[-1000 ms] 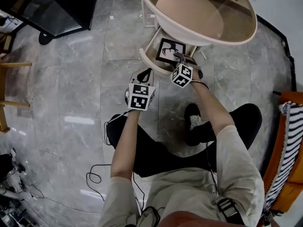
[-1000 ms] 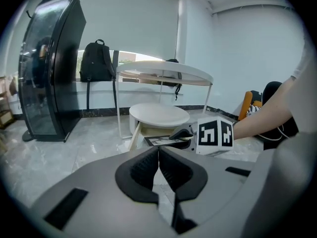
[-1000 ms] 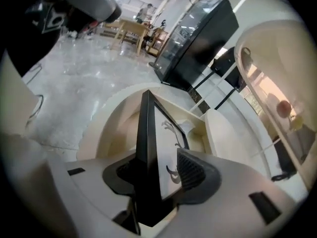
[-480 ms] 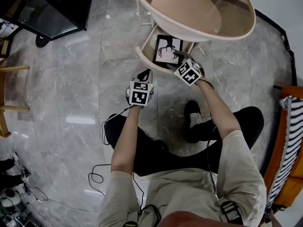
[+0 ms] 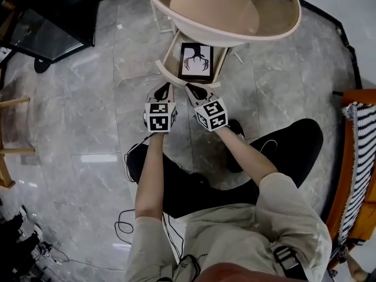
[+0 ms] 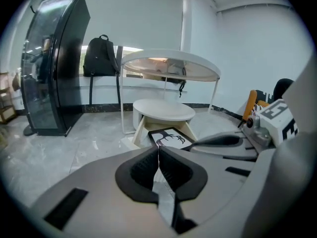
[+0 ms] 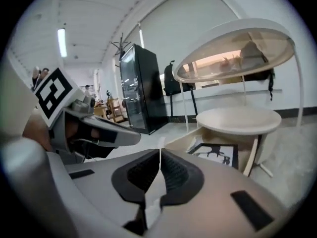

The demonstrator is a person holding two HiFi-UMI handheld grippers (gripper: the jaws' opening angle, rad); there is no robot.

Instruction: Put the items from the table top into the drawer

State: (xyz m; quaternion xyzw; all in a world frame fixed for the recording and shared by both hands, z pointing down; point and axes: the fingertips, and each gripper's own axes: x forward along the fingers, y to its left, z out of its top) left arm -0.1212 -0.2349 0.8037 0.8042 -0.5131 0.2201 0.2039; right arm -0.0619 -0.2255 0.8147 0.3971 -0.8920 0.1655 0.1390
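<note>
A grey marble-look floor [image 5: 88,128] fills most of the head view. A person [image 5: 235,234] sits on it, dark-trousered legs folded, both forearms stretched forward. Ahead of them stands a round table [image 5: 223,42] with a cream rim and a clear top, through which a beige lower shelf [image 5: 214,7] shows. A tall black glass-fronted cabinet [image 6: 54,58] stands off to the left, with a dark backpack [image 6: 101,56] hanging beside it. An orange seat with a striped cushion [image 5: 358,175] sits at the right edge.

Below the shelf the drawer [image 5: 167,56] is pulled out toward the person. The framed picture [image 5: 195,60] lies flat inside it, face up: a black frame around a white sheet with a black figure that looks like antlers, though it could be a bare branch.

The left gripper [image 5: 166,86] and the right gripper [image 5: 189,87] are held side by side just in front of the drawer's curved front, both pointing at it and close to each other, their marker cubes facing up. In the left gripper view the left gripper's [image 6: 158,155] dark pads meet with nothing between them. The right gripper's [image 7: 159,157] pads are likewise pressed together and hold nothing. Neither touches the drawer or the picture.
</note>
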